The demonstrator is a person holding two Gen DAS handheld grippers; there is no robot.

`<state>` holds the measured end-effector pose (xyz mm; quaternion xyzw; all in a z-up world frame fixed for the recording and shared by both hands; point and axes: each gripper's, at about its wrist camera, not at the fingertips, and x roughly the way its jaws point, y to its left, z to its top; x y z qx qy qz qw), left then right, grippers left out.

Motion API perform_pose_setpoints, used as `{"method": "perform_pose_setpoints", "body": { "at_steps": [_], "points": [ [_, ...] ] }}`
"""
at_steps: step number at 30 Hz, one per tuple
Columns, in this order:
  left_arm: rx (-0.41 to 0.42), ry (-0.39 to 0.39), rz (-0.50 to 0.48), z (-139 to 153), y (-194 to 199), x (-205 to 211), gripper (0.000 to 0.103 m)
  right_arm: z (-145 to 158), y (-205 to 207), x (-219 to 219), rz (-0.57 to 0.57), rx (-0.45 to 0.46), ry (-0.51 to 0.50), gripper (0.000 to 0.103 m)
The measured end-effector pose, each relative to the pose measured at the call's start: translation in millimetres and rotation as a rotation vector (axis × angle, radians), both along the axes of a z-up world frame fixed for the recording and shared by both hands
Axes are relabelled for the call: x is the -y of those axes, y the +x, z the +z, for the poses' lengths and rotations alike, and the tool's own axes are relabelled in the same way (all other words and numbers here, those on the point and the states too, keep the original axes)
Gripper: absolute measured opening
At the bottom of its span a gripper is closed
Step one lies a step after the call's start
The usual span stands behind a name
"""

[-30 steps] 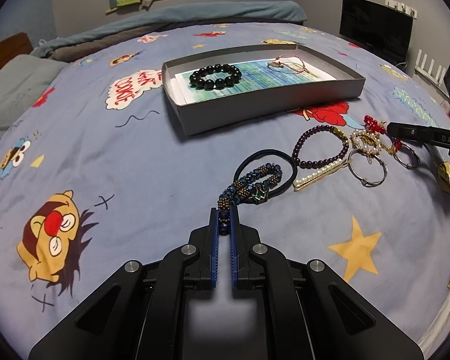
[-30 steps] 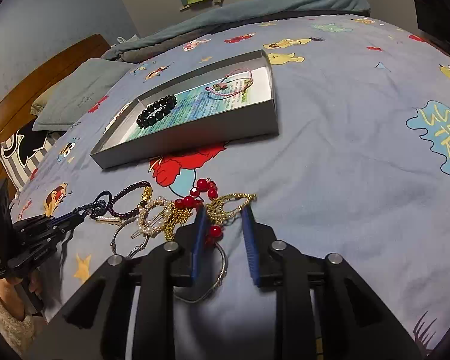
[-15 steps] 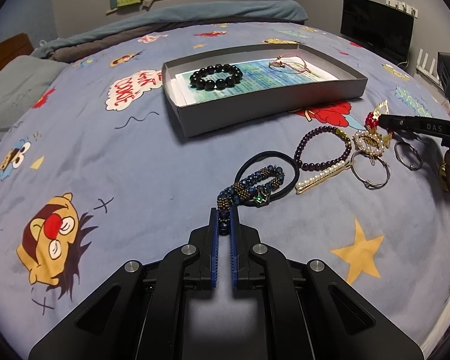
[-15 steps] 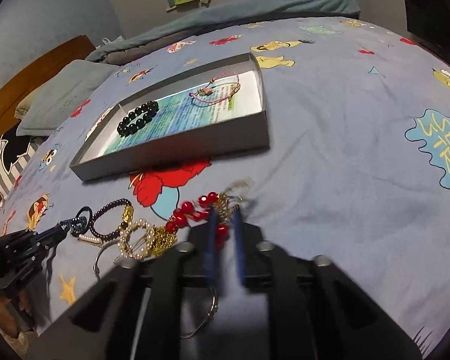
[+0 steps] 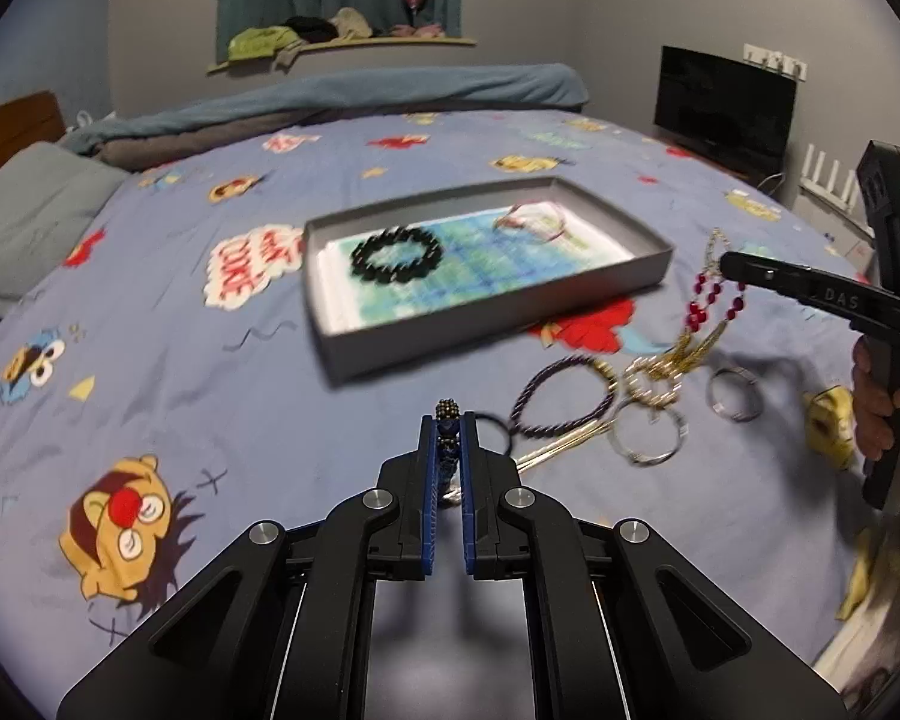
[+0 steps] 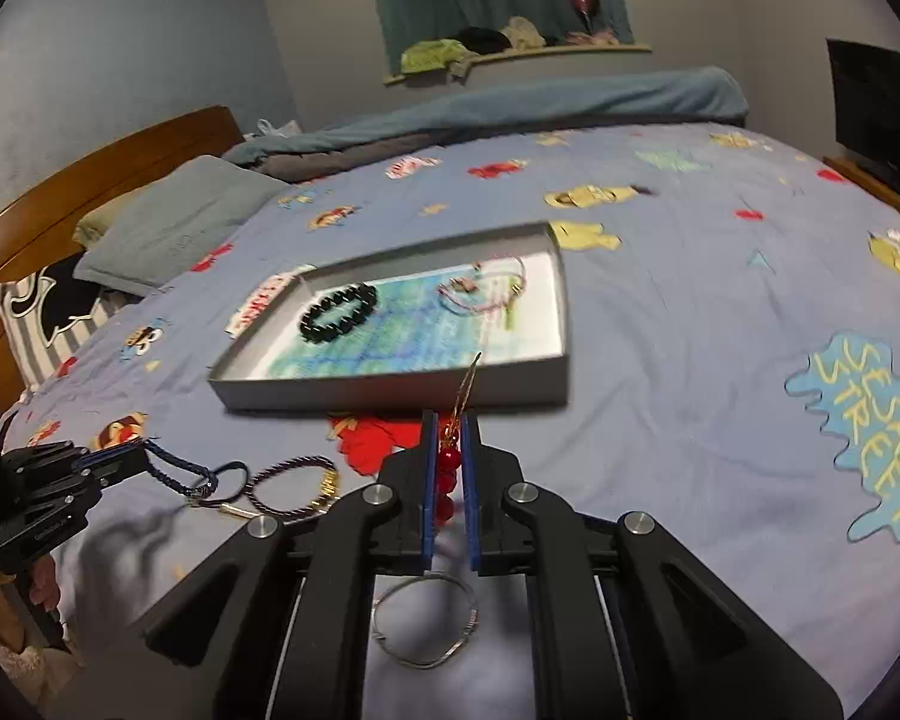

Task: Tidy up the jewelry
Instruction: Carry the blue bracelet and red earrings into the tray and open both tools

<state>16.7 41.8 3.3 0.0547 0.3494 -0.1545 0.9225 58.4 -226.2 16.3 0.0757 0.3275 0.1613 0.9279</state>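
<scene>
Both bracelets now hang lifted off the bed. Your left gripper clamps the blue beaded bracelet; your right gripper clamps the red bead strand.

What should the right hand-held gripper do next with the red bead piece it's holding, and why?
Probably carry it forward over the gray tray and release. The right hand-held gripper is shut on the red bead piece, already lifted off the bedspread, and the tray lies just ahead, already holding a black bead bracelet.
</scene>
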Motion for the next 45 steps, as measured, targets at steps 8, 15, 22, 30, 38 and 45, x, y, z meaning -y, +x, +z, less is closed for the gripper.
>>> {"method": "perform_pose_setpoints", "body": {
  "at_steps": [8, 15, 22, 30, 38, 45],
  "points": [
    [0.072, 0.006, -0.017, 44.7, 14.1, 4.7, 0.007, 37.2, 6.8, -8.8, 0.036, 0.07, -0.043, 0.007],
    [0.123, 0.023, -0.024, 74.3, 57.2, 12.3, 0.007, 67.4, 38.5, -13.7, 0.029, 0.146, -0.052, 0.007],
    [0.101, -0.039, -0.042, 57.0, 103.3, 36.7, 0.007, 65.2, 77.6, -25.6, 0.023, 0.169, -0.031, 0.007],
    [-0.004, -0.091, -0.076, 4.6, 142.4, 57.0, 0.007, 9.8, 110.2, -41.6, 0.062, 0.053, -0.012, 0.007],
    [-0.113, -0.088, 0.006, -31.2, 157.7, 21.7, 0.007, -26.3, 125.0, -31.6, 0.012, -0.059, -0.029, 0.007],
    [-0.153, -0.091, 0.079, -44.7, 165.3, -1.3, 0.008, -34.2, 130.0, -22.5, -0.039, -0.101, -0.07, 0.007]
  ]
}}
